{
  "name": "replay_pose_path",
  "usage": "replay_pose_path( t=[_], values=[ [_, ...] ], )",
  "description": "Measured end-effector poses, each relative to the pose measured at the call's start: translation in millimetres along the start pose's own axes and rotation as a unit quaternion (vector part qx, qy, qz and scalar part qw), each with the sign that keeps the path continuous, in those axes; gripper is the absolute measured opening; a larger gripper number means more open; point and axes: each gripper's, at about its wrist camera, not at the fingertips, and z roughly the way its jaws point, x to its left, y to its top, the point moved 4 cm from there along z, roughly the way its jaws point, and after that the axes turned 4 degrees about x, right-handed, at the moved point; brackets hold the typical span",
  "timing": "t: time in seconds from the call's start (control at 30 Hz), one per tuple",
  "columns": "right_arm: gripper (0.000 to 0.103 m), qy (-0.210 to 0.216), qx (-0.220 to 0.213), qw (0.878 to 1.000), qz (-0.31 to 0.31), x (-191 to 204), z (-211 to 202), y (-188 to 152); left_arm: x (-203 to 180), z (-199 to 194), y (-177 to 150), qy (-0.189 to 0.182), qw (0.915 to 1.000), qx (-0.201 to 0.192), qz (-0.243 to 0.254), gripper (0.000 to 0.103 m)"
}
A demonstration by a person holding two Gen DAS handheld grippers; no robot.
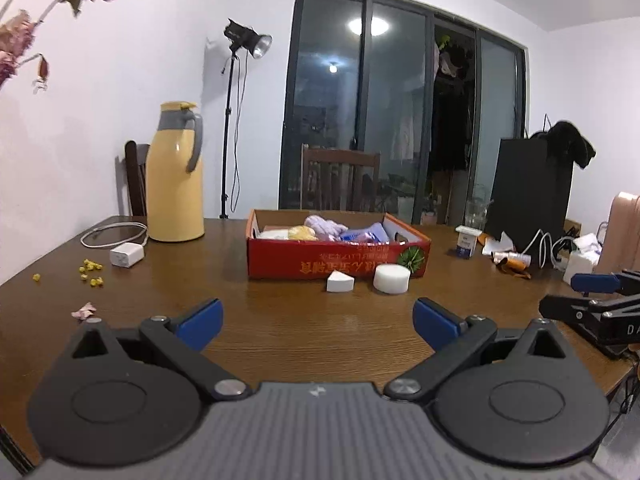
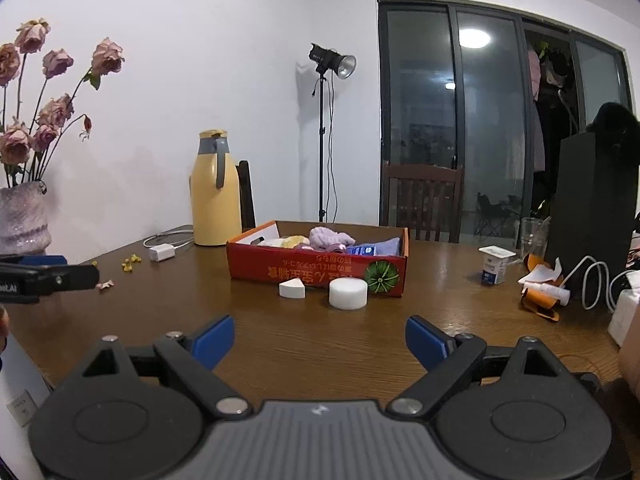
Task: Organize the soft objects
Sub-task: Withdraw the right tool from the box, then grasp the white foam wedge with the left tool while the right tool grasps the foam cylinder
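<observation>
Left gripper (image 1: 318, 322): blue-tipped fingers spread wide apart, nothing between them, held low over the near part of the brown wooden surface (image 1: 280, 320). Right gripper (image 2: 320, 340): fingers likewise wide apart and empty, over the near edge of the surface.

Red cardboard box (image 1: 332, 266) sits mid-surface, open top, long axis running left-right, its printed long side facing the cameras; the print reads upside down, with a watermelon picture at the right end. Inside: a lilac soft bundle (image 1: 324, 226), a yellow soft item (image 1: 302, 233) to its left, a blue packet (image 1: 362, 235) to its right.

Two white foam pieces lie outside, just in front of the box's near wall. Wedge sponge (image 1: 340, 281): flat base down, pointed end toward the left. Round sponge (image 1: 392, 278): short cylinder standing on a flat face, axis upright, just right of the wedge; the two are apart. Whether either touches the box cannot be told.

Far left: yellow thermos jug (image 1: 174, 172), white charger (image 1: 127, 257) with cable beside it. Right: yogurt cup (image 1: 467, 241).
</observation>
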Motion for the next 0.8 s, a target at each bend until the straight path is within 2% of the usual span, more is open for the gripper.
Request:
replay_pose_path(
  t=[0.17,0.27,0.4,0.53,0.6,0.7,0.77,0.8],
  values=[
    [0.092,0.01,0.022,1.0,0.016,-11.1,47.1,9.9,-12.5,49.1,7.0,-0.015,0.9995,0.021,0.018,0.102],
    [0.092,0.009,0.043,0.998,0.033,-24.9,89.6,19.1,-21.6,97.8,14.2,-0.042,0.9979,0.039,0.032,0.093],
    [0.09,0.011,0.085,0.995,0.056,-45.4,167.4,32.9,-24.0,186.1,28.1,-0.051,0.9943,0.091,0.022,0.074],
    [0.083,0.005,0.116,0.992,0.048,-53.5,239.7,42.9,-27.7,257.5,34.6,-0.049,0.9921,0.105,0.047,0.073],
    [0.079,-0.001,0.126,0.991,0.037,-53.7,268.8,44.8,-26.0,289.6,32.0,-0.034,0.9905,0.121,0.055,0.073],
    [0.079,-0.012,0.133,0.991,0.027,-57.6,298.2,45.2,-17.9,318.1,27.7,-0.046,0.9887,0.139,0.035,0.063],
    [0.079,0.004,0.136,0.99,0.036,-60.4,308.8,44.4,-14.8,329.0,25.8,-0.067,0.9848,0.158,0.024,0.051],
    [0.077,0.017,0.135,0.99,0.045,-61.2,312.4,43.0,-13.6,332.6,24.9,-0.089,0.9814,0.169,0.015,0.042]
  ],
)
